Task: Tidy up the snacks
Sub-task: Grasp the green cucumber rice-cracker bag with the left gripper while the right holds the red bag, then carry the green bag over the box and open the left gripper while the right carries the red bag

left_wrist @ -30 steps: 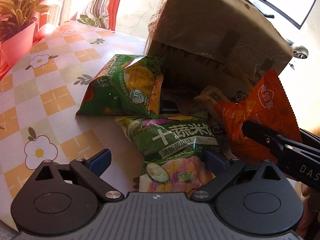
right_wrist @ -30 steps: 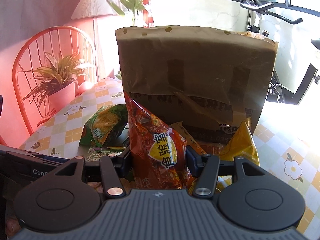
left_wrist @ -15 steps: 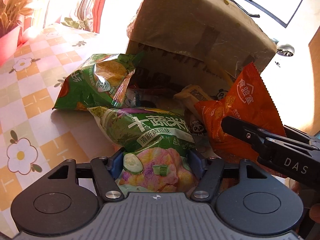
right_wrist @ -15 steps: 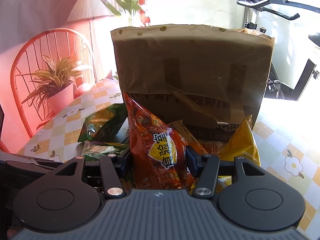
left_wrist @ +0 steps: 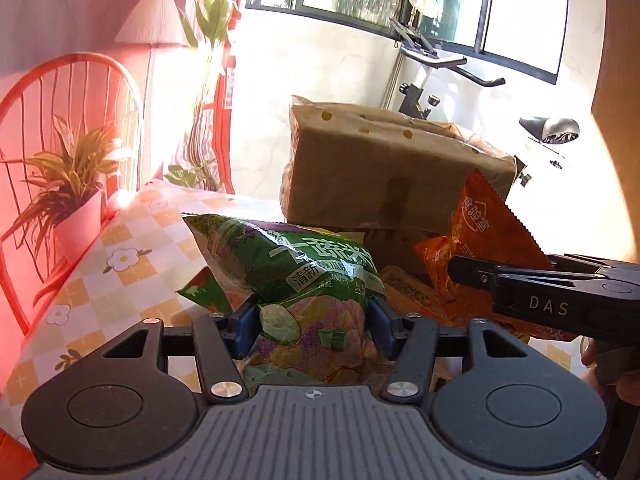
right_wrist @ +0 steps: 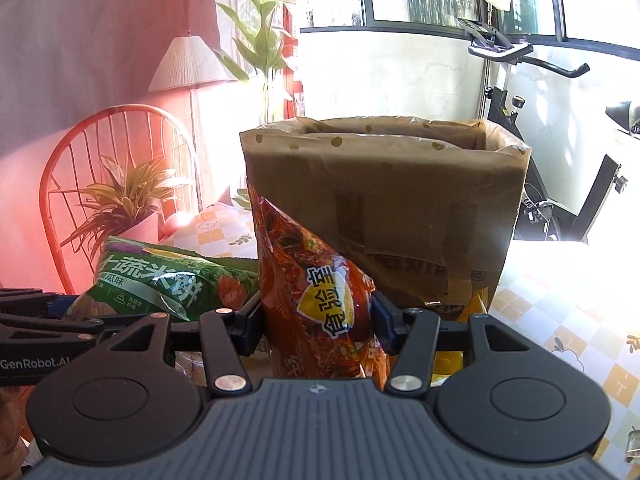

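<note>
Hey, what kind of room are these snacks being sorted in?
Likely a home living or dining room: a floor lamp, a potted plant by a table with a flowered tablecloth, and an exercise bike by the window.

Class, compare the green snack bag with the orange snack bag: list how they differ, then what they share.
The green bag shows cucumber slices and white lettering; the orange bag carries a yellow badge. The left gripper, its jaws closing, has the green bag between its fingers; the right gripper holds the orange bag. Both are glossy packets held up before the cardboard box.
</note>
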